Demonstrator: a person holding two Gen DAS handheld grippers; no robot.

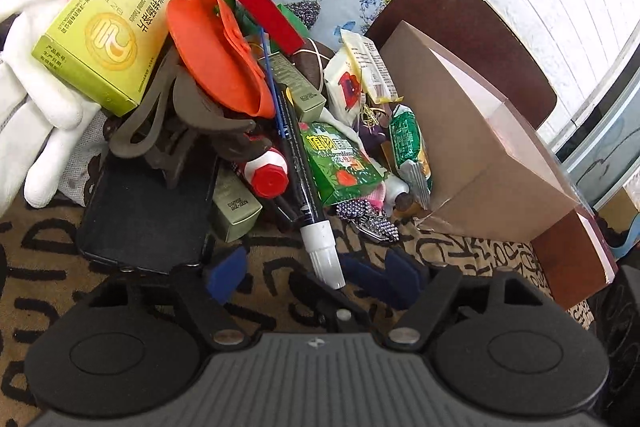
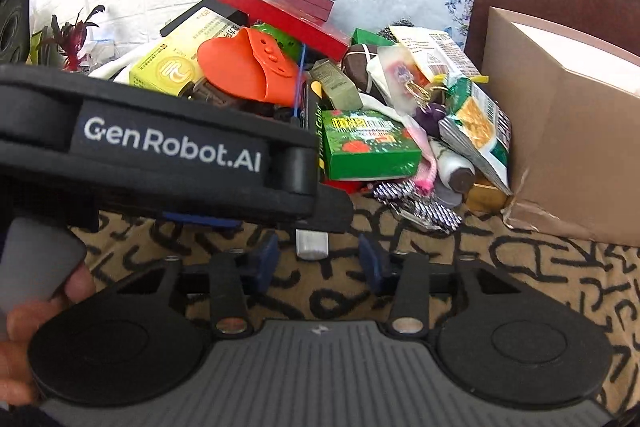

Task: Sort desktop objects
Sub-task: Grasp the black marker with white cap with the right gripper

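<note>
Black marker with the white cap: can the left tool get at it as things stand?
Probably yes. The marker's white cap pokes out of the pile between the open pads of the left tool, with nothing lying over that end.

L gripper low in own wrist view, jaws apart, blue pads wide either side of gap, nothing clamped btw them. R gripper likewise low in its view, blue pads spread, jaws apart, nothing gripped. In R wrist view, L gripper body crossing frame's left half, just ahead of R fingers, tilted. Bare hand wrapped on grey handle at lower-left edge of R view. White-gloved hand at left edge of L view, fingers pointing down.
</note>
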